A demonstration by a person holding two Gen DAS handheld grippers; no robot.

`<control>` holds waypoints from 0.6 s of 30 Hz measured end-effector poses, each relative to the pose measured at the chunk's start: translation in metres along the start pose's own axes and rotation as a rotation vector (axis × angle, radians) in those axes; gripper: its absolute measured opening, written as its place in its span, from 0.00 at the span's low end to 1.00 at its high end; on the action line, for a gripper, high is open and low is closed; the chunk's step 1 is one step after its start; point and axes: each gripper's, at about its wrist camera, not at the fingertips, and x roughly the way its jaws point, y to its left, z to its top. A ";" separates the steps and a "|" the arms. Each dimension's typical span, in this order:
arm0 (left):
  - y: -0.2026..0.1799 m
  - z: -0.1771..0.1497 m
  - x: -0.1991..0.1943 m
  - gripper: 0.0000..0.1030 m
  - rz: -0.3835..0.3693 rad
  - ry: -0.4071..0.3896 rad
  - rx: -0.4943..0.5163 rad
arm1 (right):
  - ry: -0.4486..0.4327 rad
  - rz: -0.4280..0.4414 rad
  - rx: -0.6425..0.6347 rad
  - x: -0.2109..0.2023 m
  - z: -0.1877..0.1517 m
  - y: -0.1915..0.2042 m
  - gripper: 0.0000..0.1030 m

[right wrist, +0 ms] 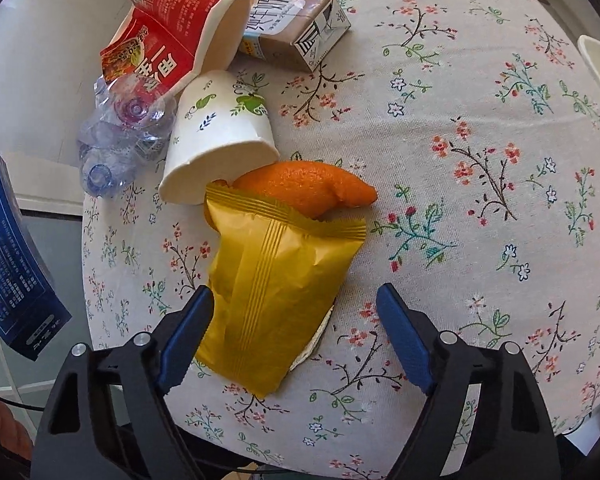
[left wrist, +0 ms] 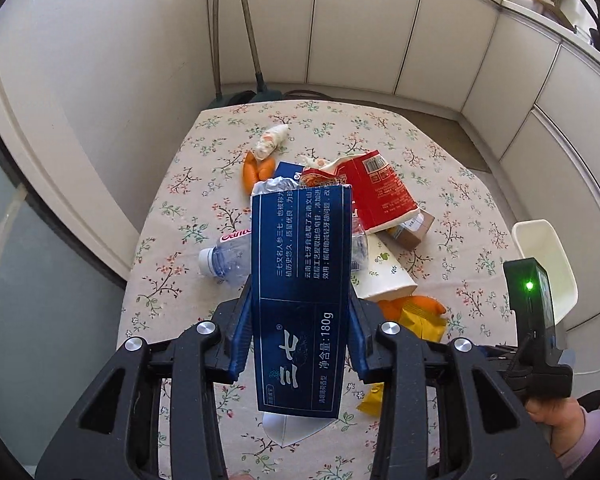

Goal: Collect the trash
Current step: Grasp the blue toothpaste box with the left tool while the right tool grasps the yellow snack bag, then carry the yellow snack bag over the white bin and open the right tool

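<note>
Left wrist view: the left gripper (left wrist: 300, 320) has its jaws closed on a blue box (left wrist: 300, 300), held lifted above the counter (left wrist: 460, 184). The right gripper (right wrist: 296, 336) has its jaws wide open, straddling a yellow wrapper (right wrist: 272, 292) that lies flat on the cloth; the jaws hold nothing.

Progress, as judged: 1 item is picked up; none is shown deposited. Left on the counter:
- red cup (right wrist: 172, 36), torn
- white cup (right wrist: 220, 140), on its side
- brown carton (right wrist: 300, 28)
- clear bottle (right wrist: 116, 140), crushed
- orange peel (right wrist: 312, 188), touching the wrapper's top edge
- 2nd peel (left wrist: 256, 170) and a small printed wrapper (left wrist: 270, 142) at the far end

Hidden or unclear:
- No bin or bag appears in either view, so the drop point cannot be told
- The box covers the middle of the pile in the left view; a second blue item (left wrist: 288, 170) behind it is mostly hidden
- A white scrap under the yellow wrapper's right edge is too covered to identify
- Whether the bottle is 1 or 2 pieces cannot be told
</note>
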 end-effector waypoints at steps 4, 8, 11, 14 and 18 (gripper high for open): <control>0.000 -0.002 -0.003 0.36 -0.011 -0.002 0.005 | -0.006 0.029 0.014 0.002 0.003 0.002 0.54; 0.001 -0.002 -0.001 0.36 -0.012 0.003 -0.003 | -0.009 0.037 0.011 0.001 0.004 0.000 0.45; 0.000 -0.003 0.000 0.36 -0.018 0.002 -0.004 | -0.017 0.048 -0.009 -0.004 0.003 0.001 0.39; 0.000 -0.003 0.001 0.36 -0.020 0.002 -0.005 | -0.034 0.062 -0.033 -0.014 0.004 0.004 0.34; 0.001 -0.002 0.001 0.36 -0.032 0.002 -0.023 | -0.071 0.075 -0.067 -0.034 0.002 0.000 0.31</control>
